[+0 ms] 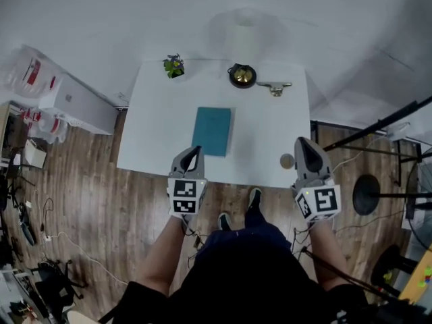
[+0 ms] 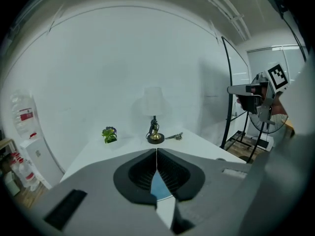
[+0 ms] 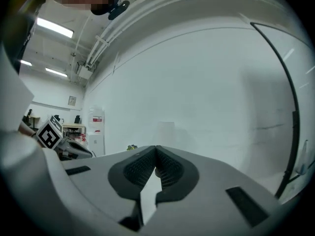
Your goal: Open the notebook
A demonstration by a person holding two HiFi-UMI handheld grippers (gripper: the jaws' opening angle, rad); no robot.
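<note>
The notebook (image 1: 212,131), a thin rectangle with a plain matte teal cover, lay closed and flat near the middle of the smooth white rectangular table (image 1: 155,133). Its long side ran toward the far edge.

The left gripper (image 1: 196,151) hung at about 7 o'clock from the notebook, over the table's near edge, with its tips close to the book's near left corner but apart from it. In the left gripper view, the left gripper's (image 2: 156,150) ribbed black pads met along a thin seam, pressed together with nothing between them. A sliver of teal cover showed below them. The right gripper (image 1: 302,143) hung at about 4 o'clock from the notebook, by the table's near right corner. Its grey, wedge-shaped jaws were likewise pressed together and empty (image 3: 156,147).

At 11 o'clock from the notebook stood a small leafy green plant (image 1: 174,66). At 1 o'clock stood a lamp (image 1: 242,75) with a round, shiny brass base and a pale shade. Just right of the lamp lay a small bright metal clip (image 1: 275,87). Wood-plank flooring (image 1: 88,194) surrounded the table.
</note>
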